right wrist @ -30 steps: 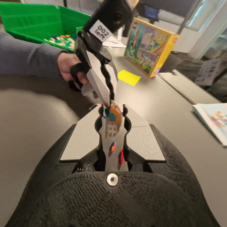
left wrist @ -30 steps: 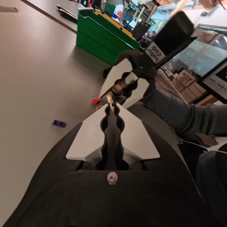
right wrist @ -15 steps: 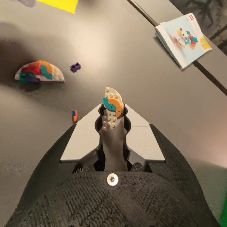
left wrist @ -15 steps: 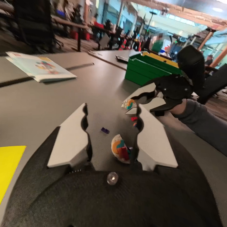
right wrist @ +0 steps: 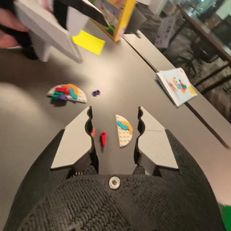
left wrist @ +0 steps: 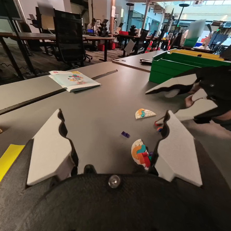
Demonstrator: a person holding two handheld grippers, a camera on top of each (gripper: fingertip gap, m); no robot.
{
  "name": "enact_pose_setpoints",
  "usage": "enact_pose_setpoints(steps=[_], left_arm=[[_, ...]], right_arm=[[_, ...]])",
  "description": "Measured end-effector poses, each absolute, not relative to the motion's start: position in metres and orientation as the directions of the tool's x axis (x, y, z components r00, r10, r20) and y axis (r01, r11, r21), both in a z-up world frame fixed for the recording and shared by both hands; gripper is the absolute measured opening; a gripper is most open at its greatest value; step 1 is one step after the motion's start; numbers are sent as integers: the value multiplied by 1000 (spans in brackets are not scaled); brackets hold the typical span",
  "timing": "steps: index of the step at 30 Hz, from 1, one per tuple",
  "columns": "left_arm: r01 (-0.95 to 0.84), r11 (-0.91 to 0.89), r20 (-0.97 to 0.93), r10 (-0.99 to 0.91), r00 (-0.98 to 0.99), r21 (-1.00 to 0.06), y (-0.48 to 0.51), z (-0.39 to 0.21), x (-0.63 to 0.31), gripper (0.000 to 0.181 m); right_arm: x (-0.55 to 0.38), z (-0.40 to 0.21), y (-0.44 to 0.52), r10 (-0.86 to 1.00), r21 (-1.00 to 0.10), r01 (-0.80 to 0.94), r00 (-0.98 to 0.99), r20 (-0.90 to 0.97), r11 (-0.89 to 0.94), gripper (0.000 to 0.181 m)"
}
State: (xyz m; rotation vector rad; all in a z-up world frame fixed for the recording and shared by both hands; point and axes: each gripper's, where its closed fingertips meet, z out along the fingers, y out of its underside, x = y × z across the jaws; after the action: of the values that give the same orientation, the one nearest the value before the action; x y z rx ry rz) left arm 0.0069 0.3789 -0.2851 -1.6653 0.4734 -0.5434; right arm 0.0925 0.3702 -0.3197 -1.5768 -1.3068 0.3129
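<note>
My left gripper is open wide and holds nothing. A white half-disc plate with red, orange, teal and purple bricks lies on the grey table against its right finger; it also shows in the right wrist view. My right gripper is open and empty. A second white half-disc plate with teal and orange arcs lies flat between its fingers, apart from both. This plate and the right gripper also show in the left wrist view.
A red piece, an orange-blue piece and a purple piece lie loose. A booklet, a green bin, a yellow paper and a yellow box sit around the table.
Both grippers were shut and close together a second ago. The left one opened and left the brick-covered plate on the table. The right one let go of its plate, which now lies flat.
</note>
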Motion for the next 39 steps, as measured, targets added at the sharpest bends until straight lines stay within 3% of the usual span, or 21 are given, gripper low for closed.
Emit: enact_pose_setpoints(steps=[4,7,13,16,18,20,21,25,28,35,39], left_arm=[[35,-173,132,-585,800,-984,381,-284,3,153],[36,-174,134,-592,795,-984,381,-284,2,157],[88,-175,178,-606,775,-981,381,-280,-1,157],[122,-183,212,-625,751,-975,379,-277,-2,157],[139,-195,234,-643,729,-971,378,-277,-2,156],[153,-220,262,-655,709,-963,377,-278,-2,151],[162,-232,278,-666,692,-959,375,-278,-1,147],[196,-317,370,-719,588,-928,367,-279,6,123],[221,-371,432,-754,494,-902,360,-277,11,94],[305,-468,553,-767,326,-829,352,-266,16,76],[320,-509,594,-752,285,-799,352,-267,18,78]], right_arm=[[60,-328,327,924,-805,564,179,337,185,71],[40,-347,303,974,-790,602,86,211,118,72],[26,-362,310,977,-732,681,140,161,23,71],[24,-366,307,984,-725,684,170,45,-85,53],[24,-366,308,982,-720,686,186,35,-105,52],[24,-364,310,979,-720,690,185,83,-69,45],[26,-362,314,973,-722,692,183,143,-25,29],[28,-337,327,890,-746,631,190,414,212,28],[30,-328,330,850,-749,599,206,485,283,29],[32,-303,331,799,-786,500,267,539,363,14],[36,-314,337,805,-770,545,262,532,331,24]])
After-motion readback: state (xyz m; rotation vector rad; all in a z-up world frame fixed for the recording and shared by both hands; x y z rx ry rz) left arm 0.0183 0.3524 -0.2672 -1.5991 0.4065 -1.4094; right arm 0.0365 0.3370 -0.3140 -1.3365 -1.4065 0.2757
